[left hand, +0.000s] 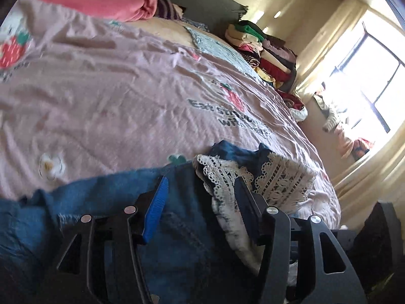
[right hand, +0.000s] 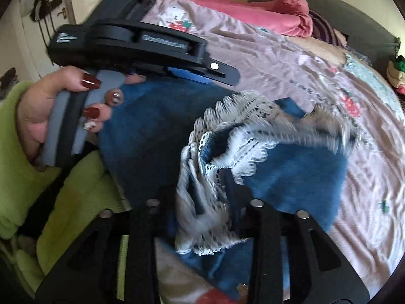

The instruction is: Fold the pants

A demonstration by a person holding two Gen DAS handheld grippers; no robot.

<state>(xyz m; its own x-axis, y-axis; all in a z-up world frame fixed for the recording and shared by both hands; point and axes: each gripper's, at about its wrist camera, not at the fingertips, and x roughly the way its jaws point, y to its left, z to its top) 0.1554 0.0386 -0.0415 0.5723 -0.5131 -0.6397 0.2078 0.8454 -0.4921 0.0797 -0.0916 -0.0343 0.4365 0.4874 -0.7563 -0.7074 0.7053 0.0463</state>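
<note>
Denim pants (left hand: 174, 228) are lying under my left gripper (left hand: 202, 202), jaws spread, nothing pinched. Only my right view is showing the hand (right hand: 50, 106) at 9 o'clock; right gripper (right hand: 200, 192) parted around lace trim (right hand: 227, 131).

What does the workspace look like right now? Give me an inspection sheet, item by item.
Surface: bed with a wrinkled pink bedsheet, strawberry prints and dark lettering.
Job's things: blue denim pants with white lace trim, lying bunched on the sheet near the bed's edge.
Clutter: pink blanket at the far end; stack of folded clothes beside the bed.
Grippers: left gripper open above the denim; right gripper with lace between its fingers, blurred, grip cannot be told.
Cables: nothing seen.
Surroundings: bright window with curtains; person's hand in a green sleeve on the left gripper's handle.
</note>
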